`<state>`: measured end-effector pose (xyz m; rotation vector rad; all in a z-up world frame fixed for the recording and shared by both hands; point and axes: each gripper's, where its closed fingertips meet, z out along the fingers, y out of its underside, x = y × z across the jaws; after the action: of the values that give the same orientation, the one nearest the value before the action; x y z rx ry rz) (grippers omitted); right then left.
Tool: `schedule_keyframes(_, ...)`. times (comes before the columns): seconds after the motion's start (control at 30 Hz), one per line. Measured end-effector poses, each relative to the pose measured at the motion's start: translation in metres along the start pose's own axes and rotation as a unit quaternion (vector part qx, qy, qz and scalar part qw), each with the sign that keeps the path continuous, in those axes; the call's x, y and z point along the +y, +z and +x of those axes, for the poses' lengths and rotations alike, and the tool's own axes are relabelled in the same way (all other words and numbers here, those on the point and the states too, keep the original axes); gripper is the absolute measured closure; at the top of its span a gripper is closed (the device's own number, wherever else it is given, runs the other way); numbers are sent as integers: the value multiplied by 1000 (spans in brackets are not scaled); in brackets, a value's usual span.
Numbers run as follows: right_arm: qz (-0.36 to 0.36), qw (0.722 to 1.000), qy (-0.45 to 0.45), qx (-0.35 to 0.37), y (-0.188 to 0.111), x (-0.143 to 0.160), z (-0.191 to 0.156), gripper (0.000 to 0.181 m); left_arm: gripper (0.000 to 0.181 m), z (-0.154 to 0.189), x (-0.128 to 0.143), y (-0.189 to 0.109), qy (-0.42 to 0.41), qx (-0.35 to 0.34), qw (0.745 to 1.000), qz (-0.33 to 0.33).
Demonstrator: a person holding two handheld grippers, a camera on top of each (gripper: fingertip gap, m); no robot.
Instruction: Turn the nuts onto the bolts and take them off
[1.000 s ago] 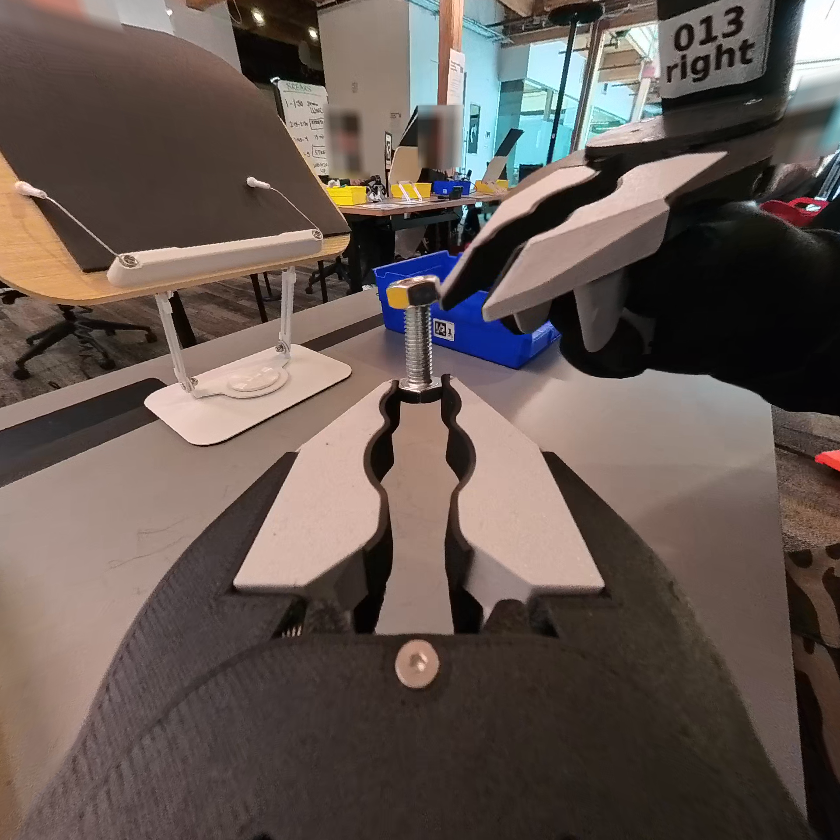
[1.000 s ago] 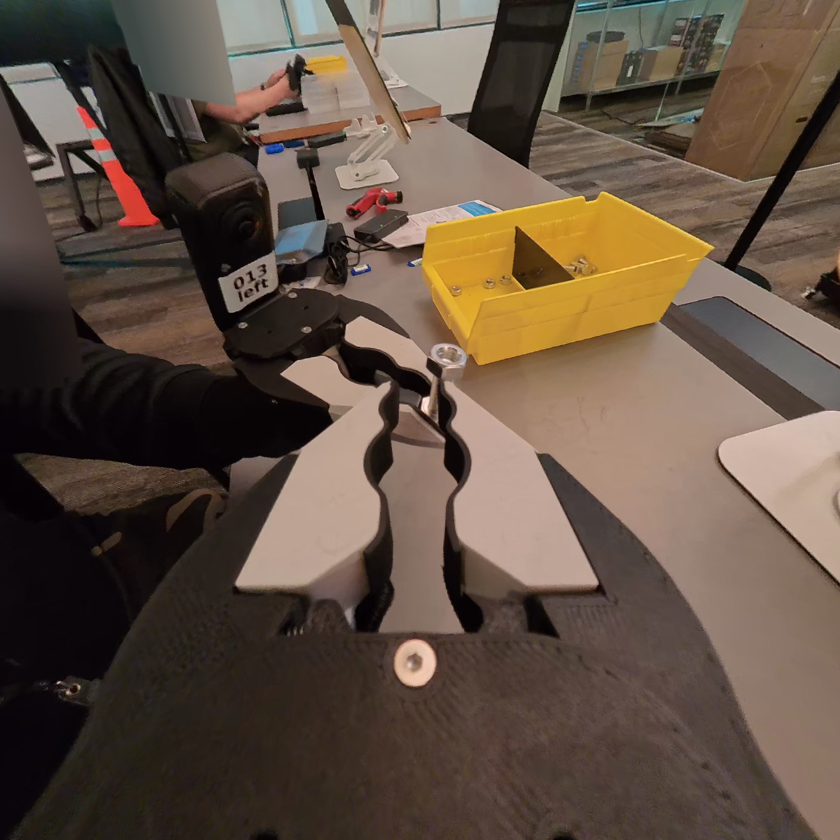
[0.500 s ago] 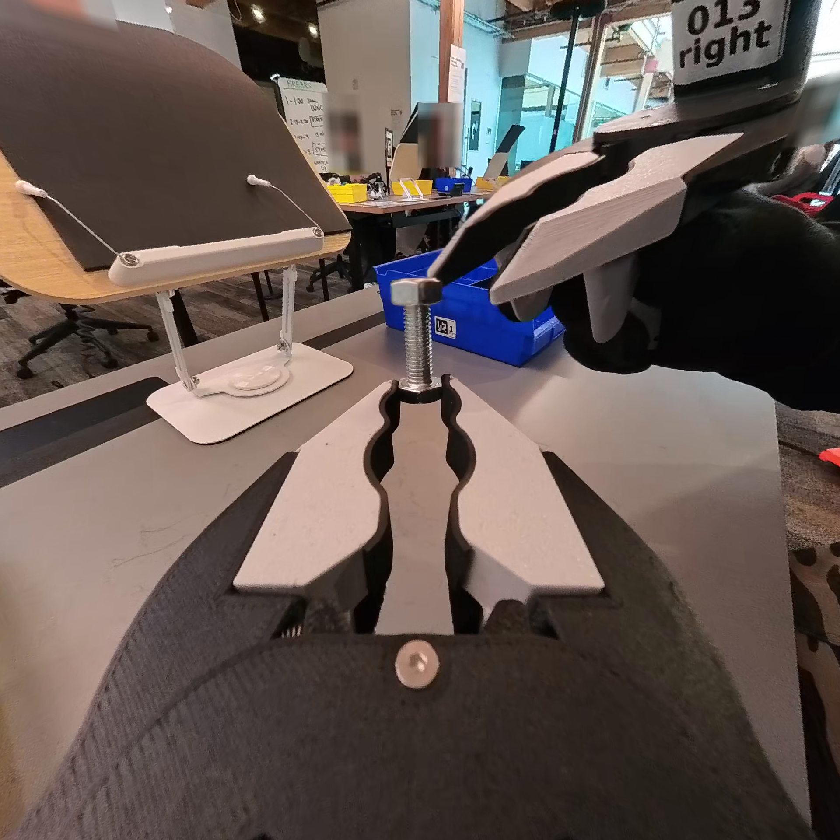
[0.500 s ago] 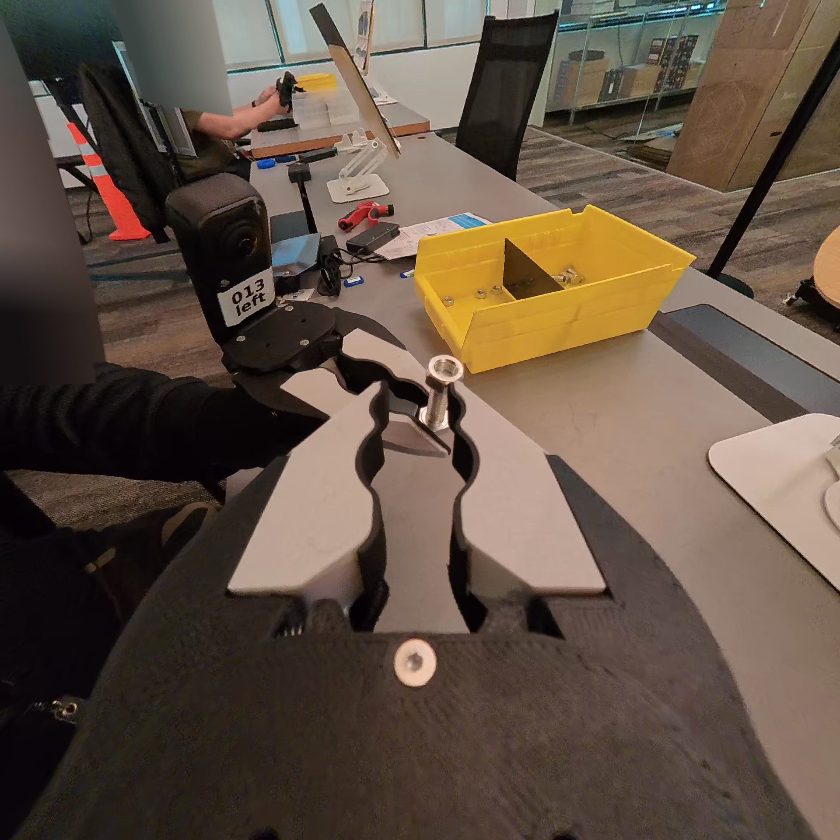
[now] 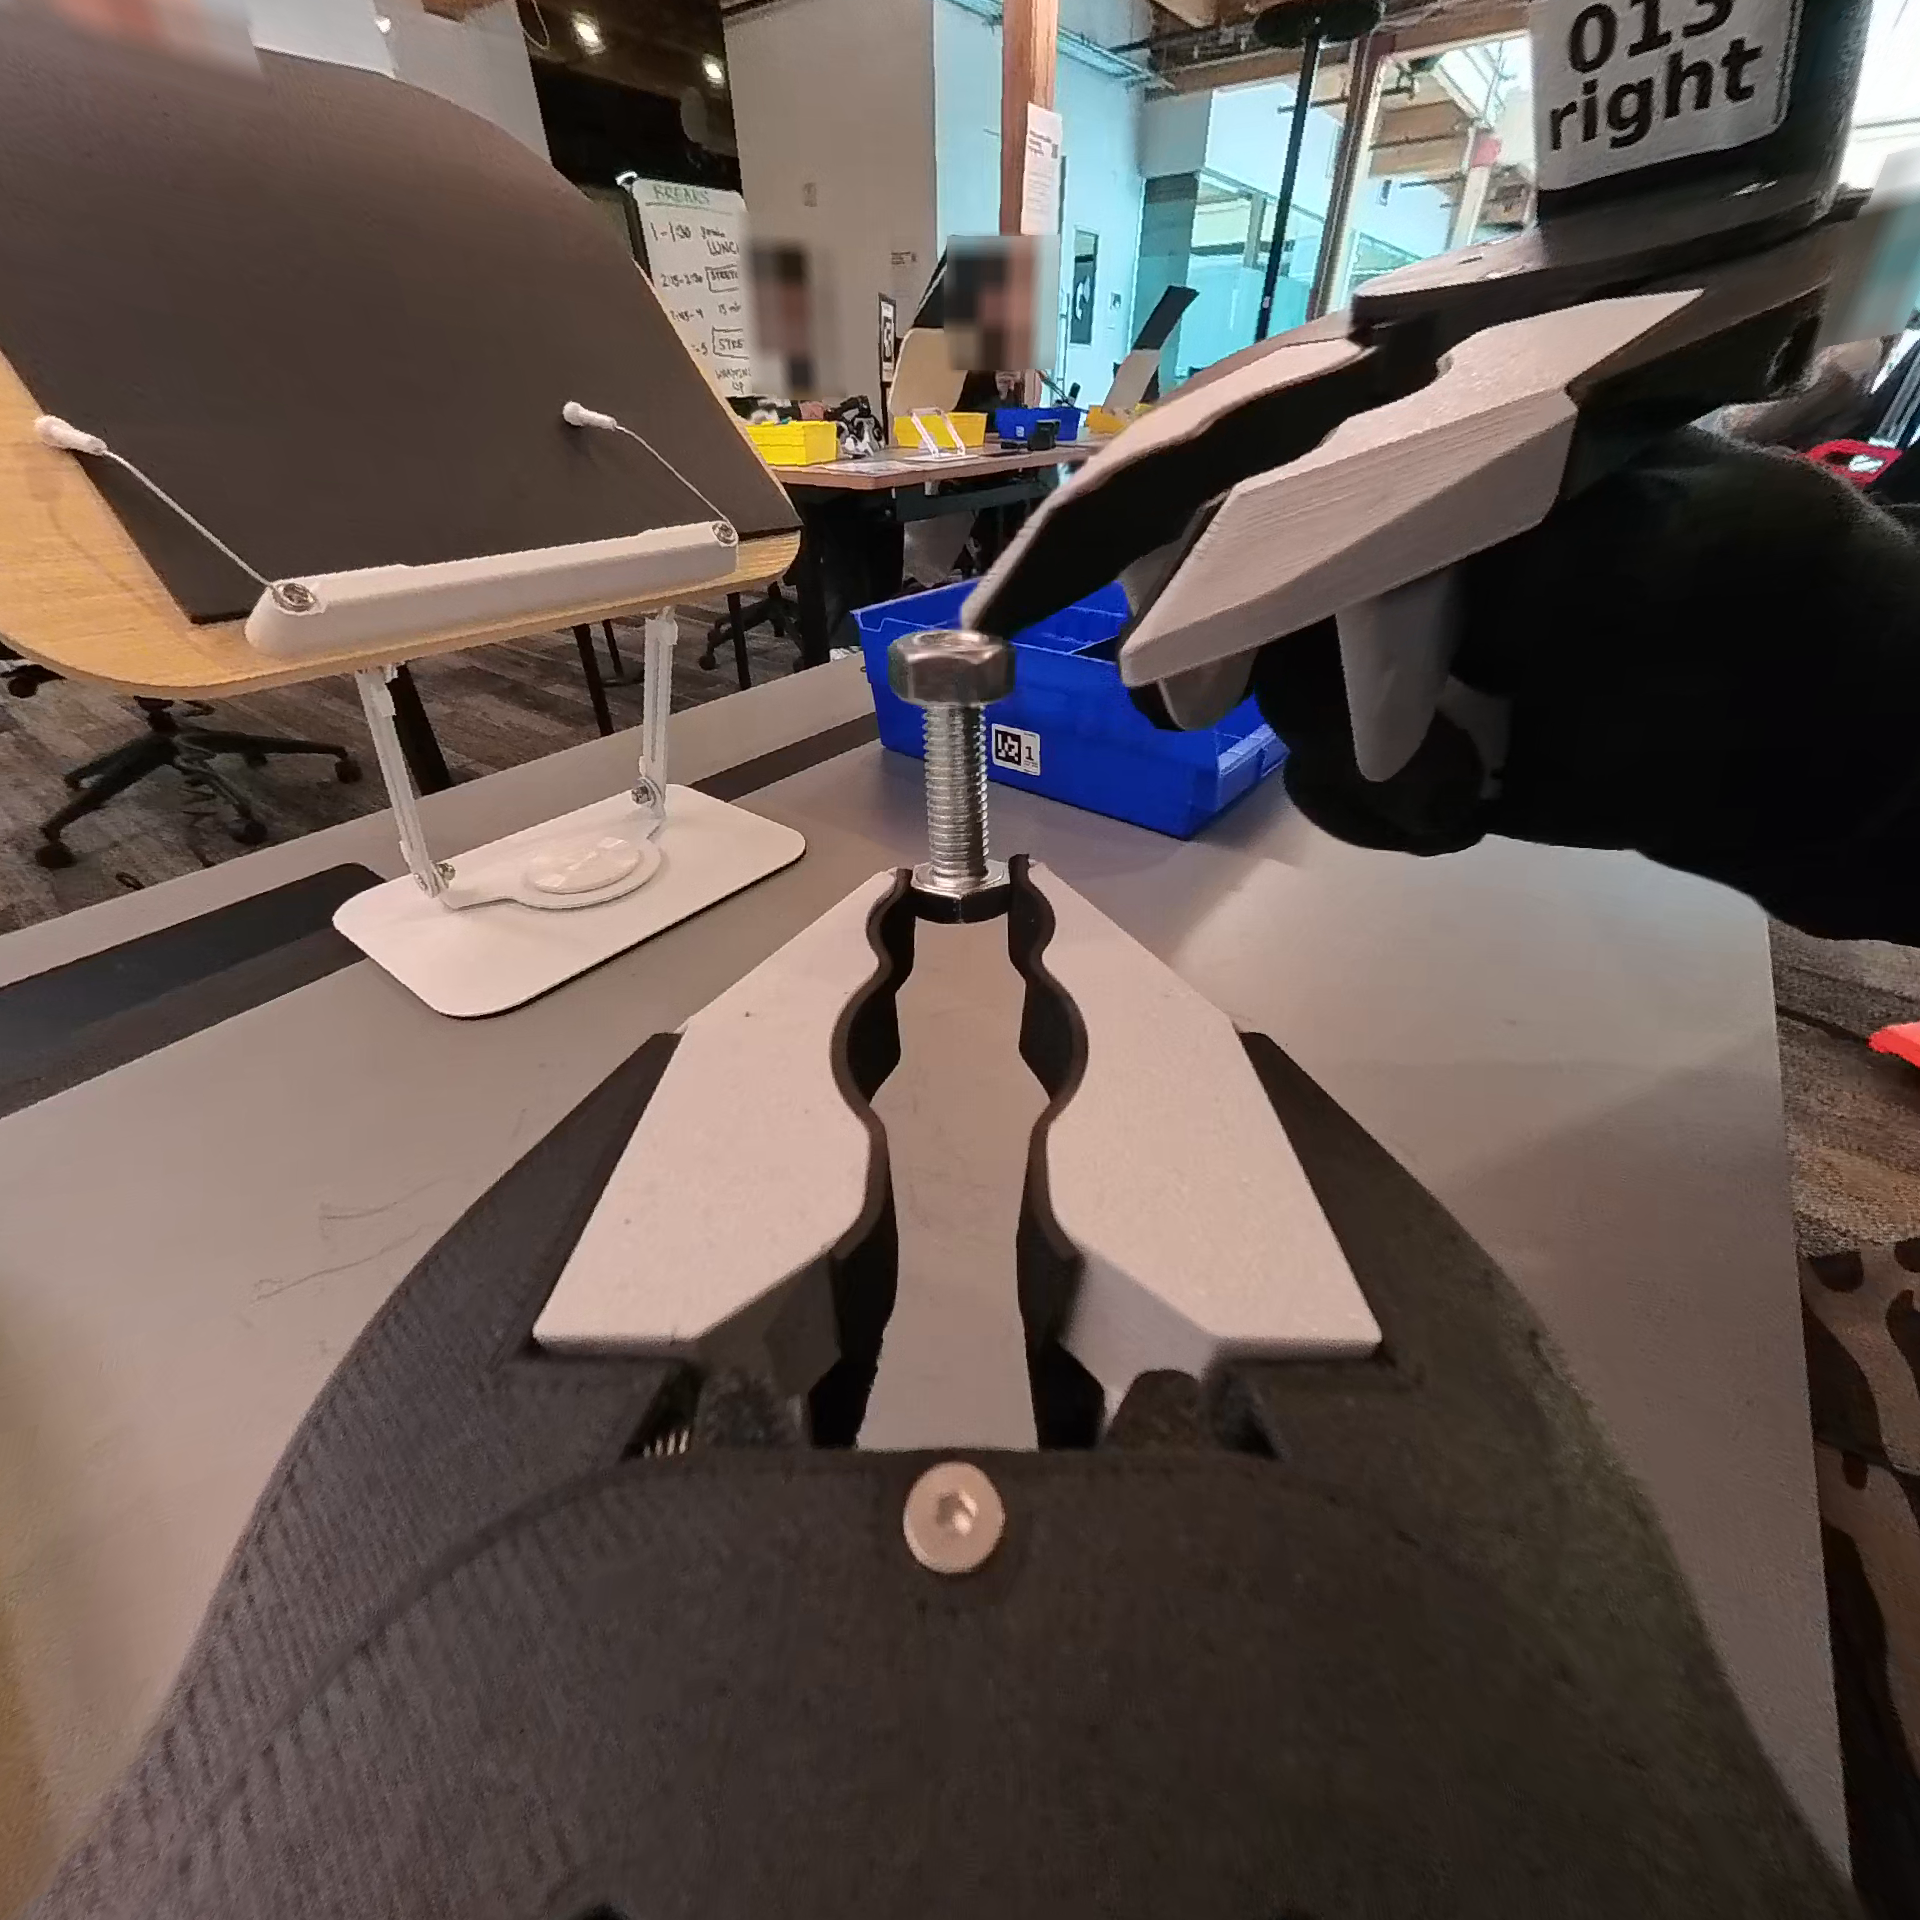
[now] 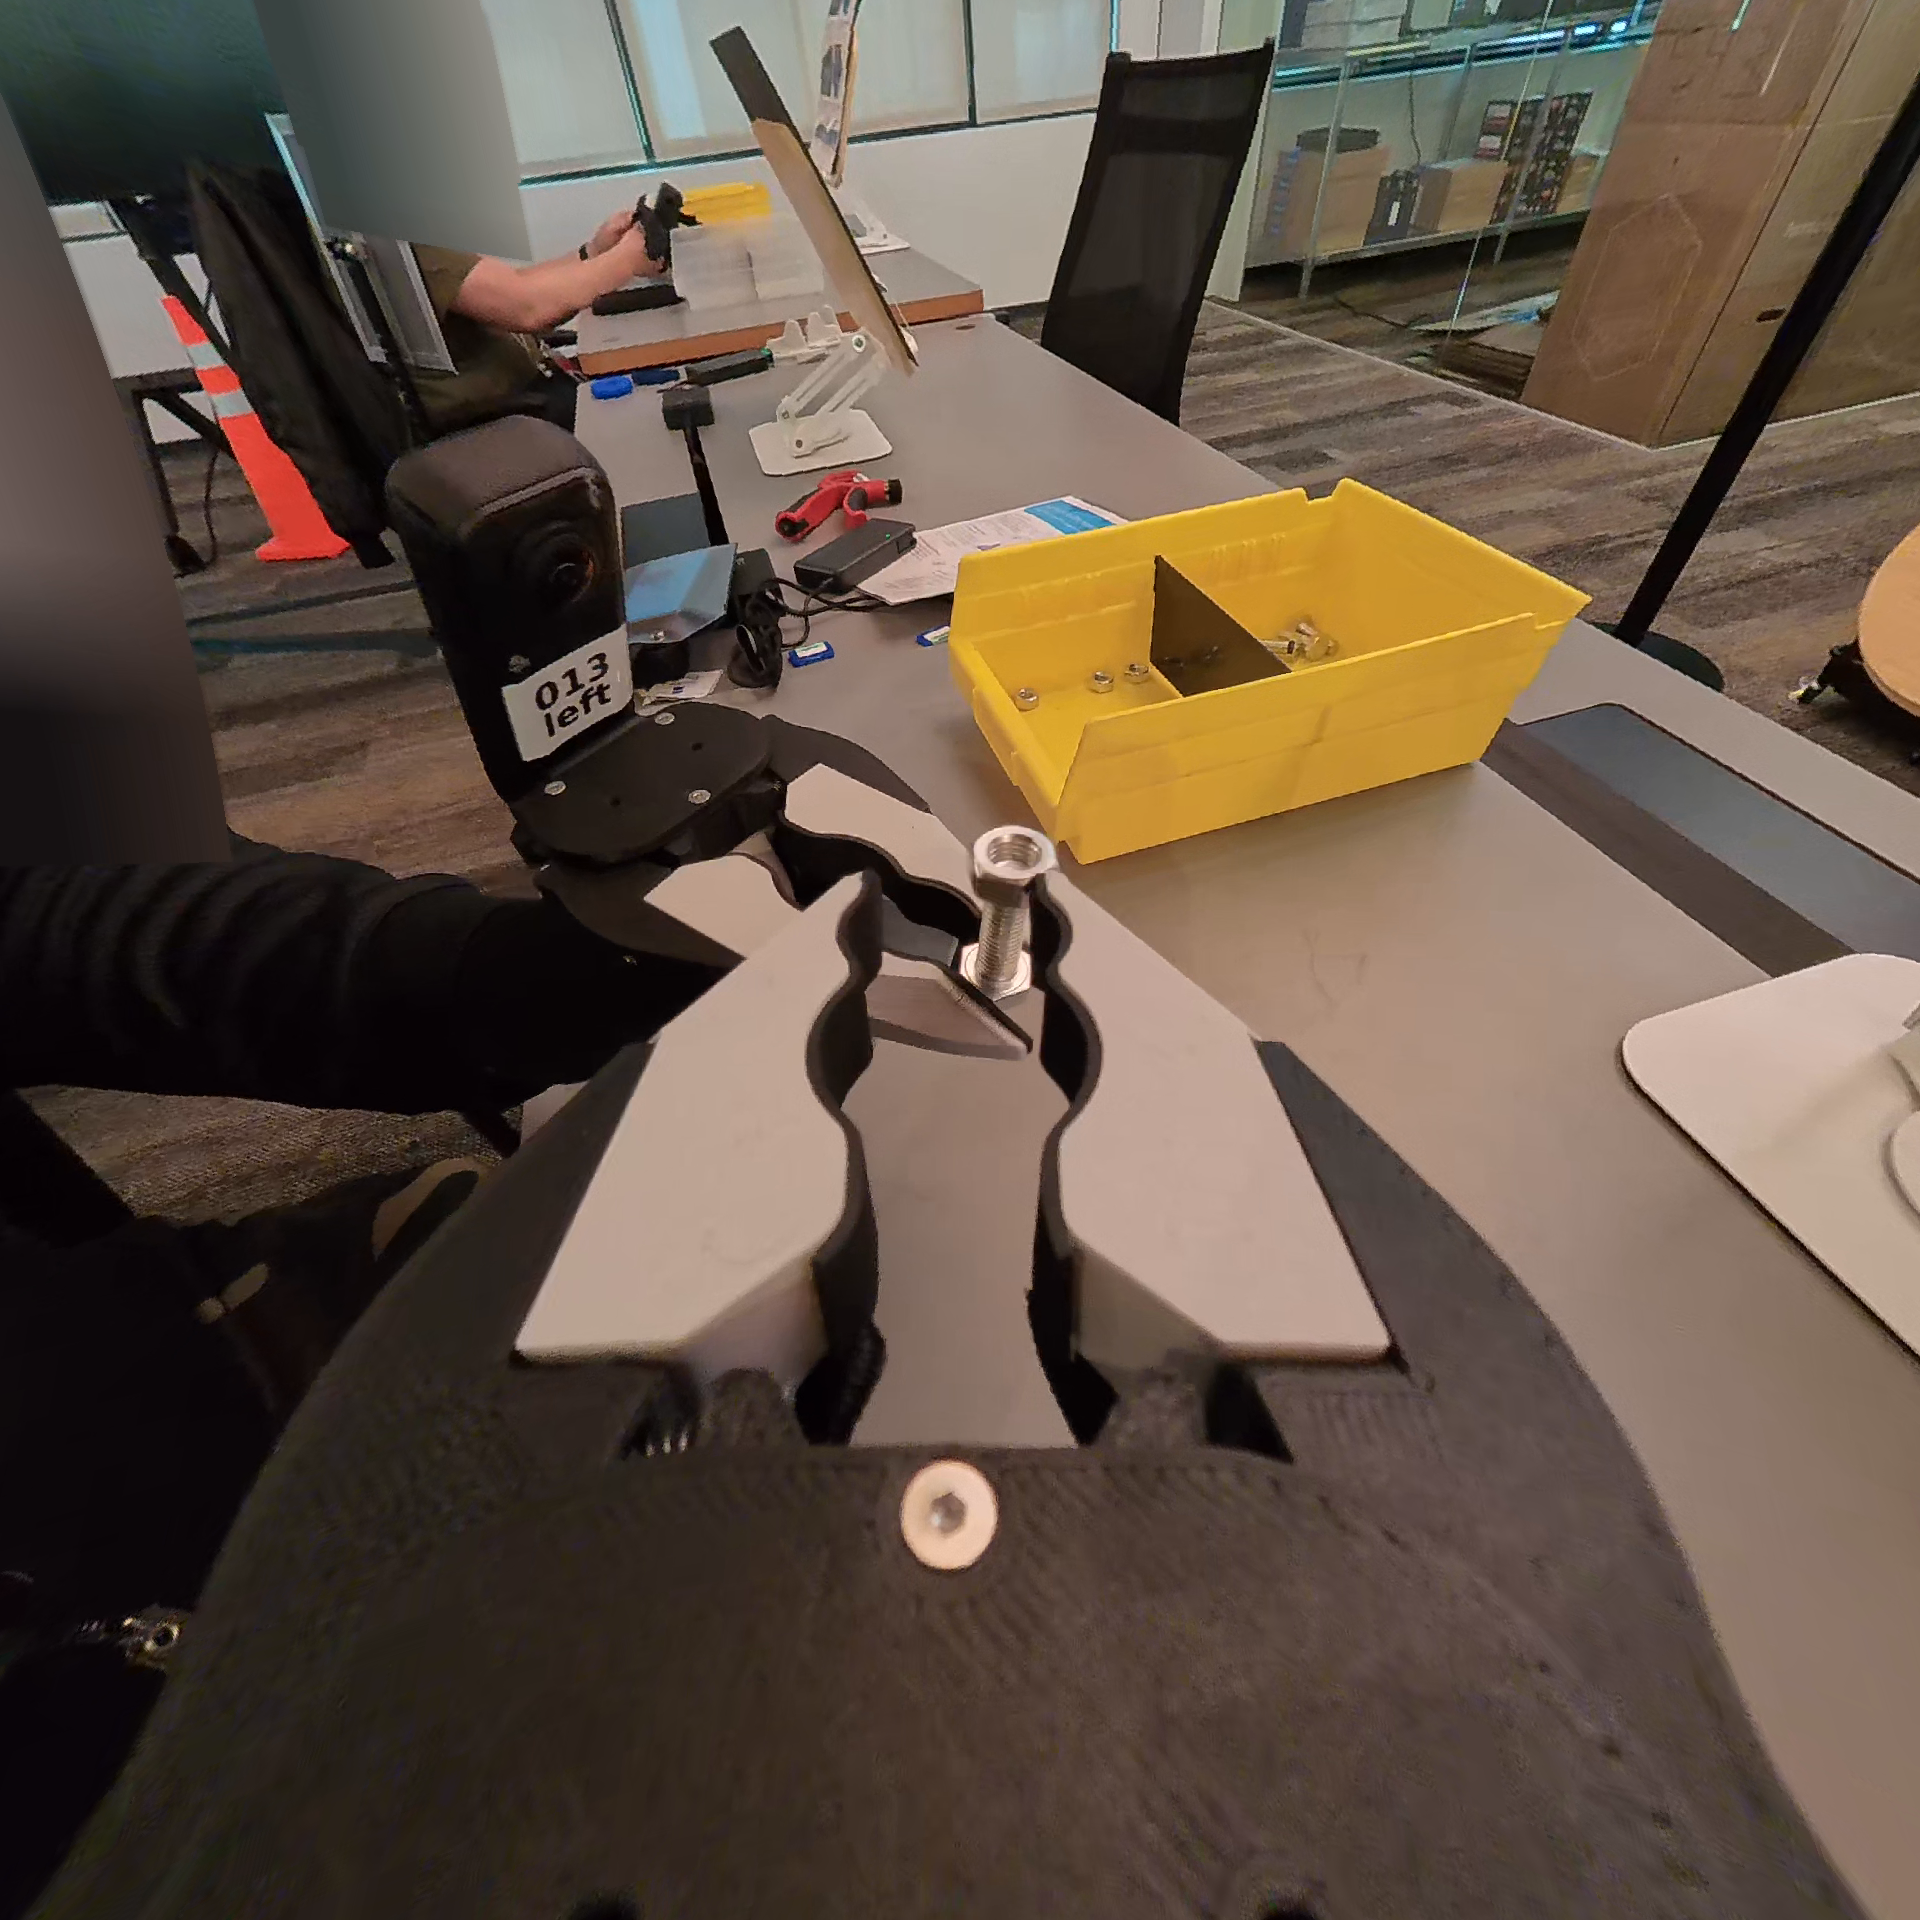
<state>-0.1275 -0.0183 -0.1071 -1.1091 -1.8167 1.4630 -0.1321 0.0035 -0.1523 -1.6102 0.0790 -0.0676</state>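
A silver bolt (image 5: pixel 956 790) stands upright on the grey table (image 5: pixel 1455 1091), head down. My left gripper (image 5: pixel 961 883) is shut on the bolt's head. A silver nut (image 5: pixel 951 670) sits on the top end of the thread. My right gripper (image 5: pixel 1049 644) comes in from the upper right, slightly open and empty. Its dark fingertip rests at the nut's top edge. In the right wrist view the nut (image 6: pixel 1013 857) and bolt (image 6: pixel 997 940) show just beyond my right gripper (image 6: pixel 956 894). The left gripper's fingers (image 6: pixel 925 1013) show below them.
A blue bin (image 5: pixel 1122 769) stands behind the bolt. A yellow bin (image 6: pixel 1299 748) with a black divider holds loose nuts and bolts. A white stand (image 5: pixel 561 904) carries a tilted board at the left. The table's edge runs along the right in the left wrist view. About 5 centimeters separates my left fingertips from my right.
My right gripper has risen and moved over the bolt, from beside the nut to its fingertip at the nut's top. The left gripper and bolt have stayed still.
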Motion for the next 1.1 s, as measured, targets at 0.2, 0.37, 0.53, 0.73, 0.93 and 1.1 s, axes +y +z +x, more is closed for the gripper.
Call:
schedule_keyframes(0.2, -1, 1000, 1, 5, -2, 2, 1, 155, 165, 1, 0, 0, 2, 2, 1000, 0)
schedule_keyframes(0.37, 1, 1000, 1, 5, 1, 2, 2, 149, 165, 2, 0, 1, 2, 2, 1000, 0)
schedule_keyframes(0.53, 0, 1000, -8, -14, -2, 2, -6, 164, 165, 0, -1, 0, -1, 1, 1000, 1)
schedule_keyframes(0.73, 12, 1000, 1, 10, 0, -1, 4, 148, 165, 2, 0, 1, 2, 3, 1000, 0)
schedule_keyframes(0.93, 10, 1000, -8, -20, -2, -1, -8, 164, 165, -1, 0, 0, -3, 0, 1000, 1)
schedule_keyframes(1.1, 30, 999, 6, 11, -4, -6, 6, 148, 165, 2, -1, 0, 0, 3, 1000, 1)
